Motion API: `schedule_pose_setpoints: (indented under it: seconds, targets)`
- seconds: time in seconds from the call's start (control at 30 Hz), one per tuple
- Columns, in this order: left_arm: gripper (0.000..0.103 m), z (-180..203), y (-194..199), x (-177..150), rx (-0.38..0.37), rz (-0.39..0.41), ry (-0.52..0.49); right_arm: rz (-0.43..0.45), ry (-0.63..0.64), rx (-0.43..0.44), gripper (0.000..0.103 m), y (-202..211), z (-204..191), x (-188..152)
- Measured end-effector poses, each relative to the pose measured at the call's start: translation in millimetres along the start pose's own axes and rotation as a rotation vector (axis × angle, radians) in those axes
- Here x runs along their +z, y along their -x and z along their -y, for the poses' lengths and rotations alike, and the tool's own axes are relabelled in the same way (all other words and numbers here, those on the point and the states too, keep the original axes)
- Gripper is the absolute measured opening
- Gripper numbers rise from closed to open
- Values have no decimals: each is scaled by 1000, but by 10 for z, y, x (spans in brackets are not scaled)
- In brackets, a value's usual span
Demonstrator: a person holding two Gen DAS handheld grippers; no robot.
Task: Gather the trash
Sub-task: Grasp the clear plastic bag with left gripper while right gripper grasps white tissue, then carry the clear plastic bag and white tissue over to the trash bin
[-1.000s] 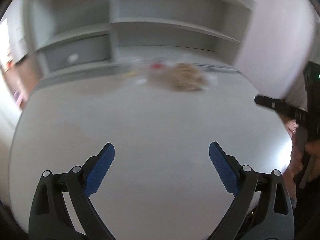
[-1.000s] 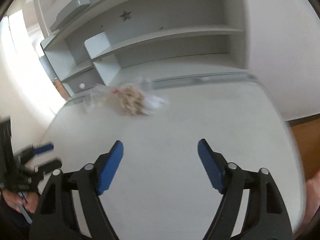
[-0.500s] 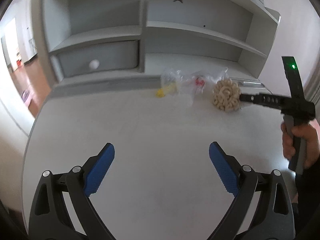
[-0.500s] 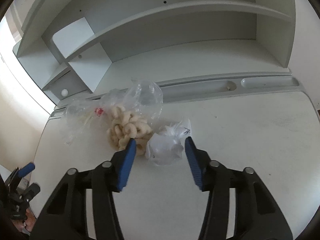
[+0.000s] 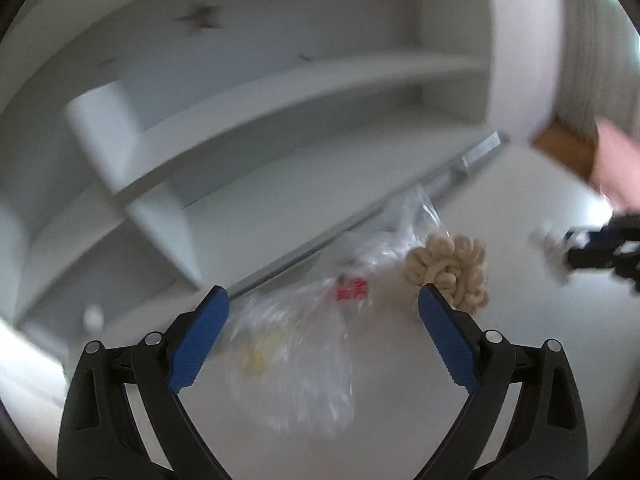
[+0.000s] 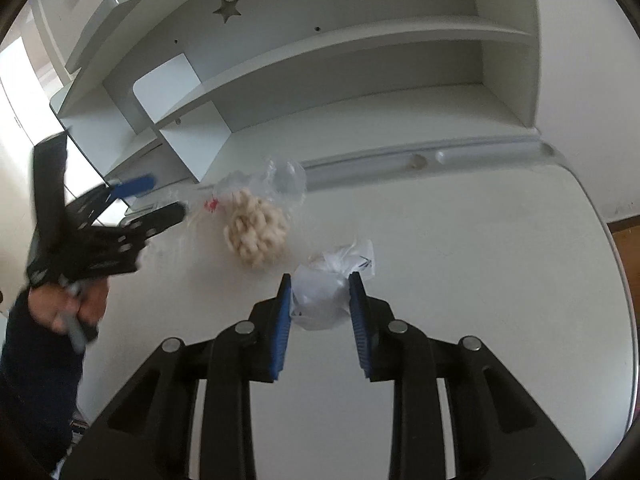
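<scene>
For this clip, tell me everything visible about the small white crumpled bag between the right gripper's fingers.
The white bag is thin, translucent plastic, crumpled into a loose ball with a ragged flap sticking up at its far side, bearing small dark marks. It rests on the pale desk, just right of the beige ring-shaped lump and apart from it. The right gripper brackets it; its jaws are closing, the blue pads at its sides. In the left wrist view it is only a blur.

A white desk (image 6: 460, 220) runs back to a pale grey shelf unit (image 6: 360, 60) with a star cutout (image 6: 227, 9); wooden floor (image 6: 628, 236) at right, daylight pouring in left.
</scene>
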State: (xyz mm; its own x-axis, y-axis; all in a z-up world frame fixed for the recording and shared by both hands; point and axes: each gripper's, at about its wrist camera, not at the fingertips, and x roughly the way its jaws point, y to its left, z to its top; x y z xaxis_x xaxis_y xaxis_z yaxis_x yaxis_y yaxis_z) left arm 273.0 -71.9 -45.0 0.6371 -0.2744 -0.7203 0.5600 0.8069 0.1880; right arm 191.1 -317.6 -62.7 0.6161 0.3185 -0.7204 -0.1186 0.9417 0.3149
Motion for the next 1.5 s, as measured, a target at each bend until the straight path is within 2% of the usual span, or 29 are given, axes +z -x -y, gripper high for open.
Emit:
schedule_pose_setpoints:
  seconds: [0.17,0.23,0.3,0.33,0.37,0.43,0.53,0.63,0.77,0.83,0.93,1.1,1.23,1.27,1.37,1.43,1.5]
  targets:
    - [92,161,-322,121,-19,-78,-135,-17,-15,-12,28,122,120,-162]
    - [91,172,-429,129,-20,-99,-138,-20,-9,-15,28,187,145,-208]
    - [74,165,-482,140,-16,-117,-122,-16,-11,-15,28,268,181,-251]
    - [51,170,-500,144,-24,-136,-117,-9,-17,-18,28,331,219,-274]
    - [40,185,-511,148,-18,-147,-113,-4,-22,-22,28,365,239,-281]
    - [34,185,-439,158,4,-148,-93,11,-36,-29,28,478,294,-320]
    - [33,164,-211,217,45,-106,-65,36,-56,-44,28,640,377,-369]
    - [33,72,193,351,62,-34,6,62,-79,-56,28,840,469,-447]
    - [33,157,618,437,68,31,53,94,-112,-78,28,1090,581,-591]
    - [33,292,763,471,39,47,72,112,-133,-96,28,1243,660,-706]
    - [33,798,947,496,-21,75,38,139,-180,-140,28,1524,855,-973]
    - [33,2167,1117,454,-245,110,-67,180,-310,-290,28,2105,1357,-1635]
    - [33,3332,1188,356,-447,101,-177,199,-439,-453,28,2603,1821,-2331]
    - [33,3706,1199,296,-508,87,-215,195,-486,-494,28,2716,1962,-2546]
    - [33,4392,1188,152,-602,61,-299,148,-639,-563,28,2914,2363,-3129]
    - [33,4876,1109,36,-633,31,-347,84,-754,-622,28,2951,2659,-3520]
    - [33,5221,1001,-60,-638,0,-383,44,-834,-636,28,2965,2869,-3797]
